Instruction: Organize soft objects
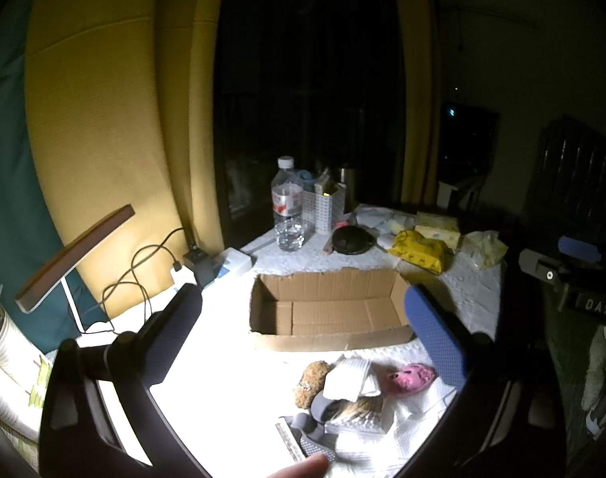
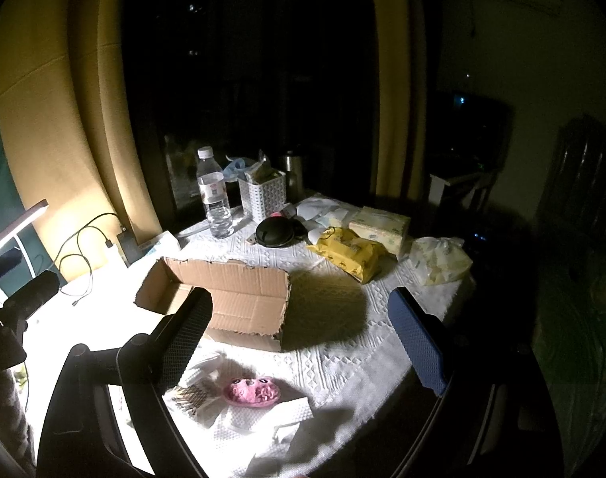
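Brown cardboard box (image 1: 327, 310), pink plush toy (image 2: 252, 391), yellow wipes pack (image 2: 348, 253), white textured tablecloth (image 2: 343, 342)

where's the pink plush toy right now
The pink plush toy lies on the white tablecloth near the table's front edge, among white cloths, just in front of the empty cardboard box.

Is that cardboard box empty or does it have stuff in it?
Empty: the cardboard box is open-topped, and only its bare floor shows in both views.

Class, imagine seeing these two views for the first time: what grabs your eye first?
The open cardboard box, empty, sits mid-table in harsh lamp glare. Nearer the camera lies a heap of soft things, with a pink plush toy standing out. Behind the box, a yellow wipes pack glows against the dark room.
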The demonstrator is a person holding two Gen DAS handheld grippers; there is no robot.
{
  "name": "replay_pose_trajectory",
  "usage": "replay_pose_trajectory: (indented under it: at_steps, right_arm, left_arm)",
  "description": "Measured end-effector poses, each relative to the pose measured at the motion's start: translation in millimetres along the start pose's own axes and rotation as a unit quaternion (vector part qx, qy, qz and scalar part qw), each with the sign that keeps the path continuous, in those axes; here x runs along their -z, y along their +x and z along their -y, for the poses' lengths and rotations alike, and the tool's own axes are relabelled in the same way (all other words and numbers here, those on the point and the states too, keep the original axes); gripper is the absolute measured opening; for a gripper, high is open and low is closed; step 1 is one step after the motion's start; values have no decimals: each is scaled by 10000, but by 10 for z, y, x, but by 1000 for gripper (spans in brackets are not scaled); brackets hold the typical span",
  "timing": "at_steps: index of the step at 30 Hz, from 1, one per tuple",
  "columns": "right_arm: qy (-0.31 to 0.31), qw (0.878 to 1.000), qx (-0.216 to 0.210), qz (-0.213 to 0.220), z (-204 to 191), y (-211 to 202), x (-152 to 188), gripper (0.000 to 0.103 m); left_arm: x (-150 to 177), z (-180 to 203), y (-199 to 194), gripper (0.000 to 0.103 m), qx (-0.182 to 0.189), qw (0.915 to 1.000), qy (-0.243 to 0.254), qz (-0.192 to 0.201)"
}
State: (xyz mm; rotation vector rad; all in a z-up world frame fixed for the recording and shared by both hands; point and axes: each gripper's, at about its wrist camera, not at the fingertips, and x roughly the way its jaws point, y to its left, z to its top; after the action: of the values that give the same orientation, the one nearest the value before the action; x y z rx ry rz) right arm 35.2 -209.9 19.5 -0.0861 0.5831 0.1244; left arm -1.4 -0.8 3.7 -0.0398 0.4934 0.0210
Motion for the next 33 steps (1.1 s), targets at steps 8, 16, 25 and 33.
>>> replay_pose_trajectory:
  at_steps: [8, 16, 25, 33]
  right_arm:
    - [-9, 10000, -2, -5, -7, 0, 2, 92]
    - [0, 10000, -6, -7, -3, 4, 0, 92]
    - [3, 10000, -8, -15, -6, 10, 4, 92]
    - [13, 9998, -60, -171, -30, 155, 114, 92]
  left_arm:
    - [2, 5, -2, 103, -7, 10000, -2, 4]
    - [0, -7, -12, 103, 2, 10000, 0, 10]
    - [7, -1, -14, 103, -9, 10000, 1, 9]
    - [51, -15, 143, 102, -23, 9998, 33, -217]
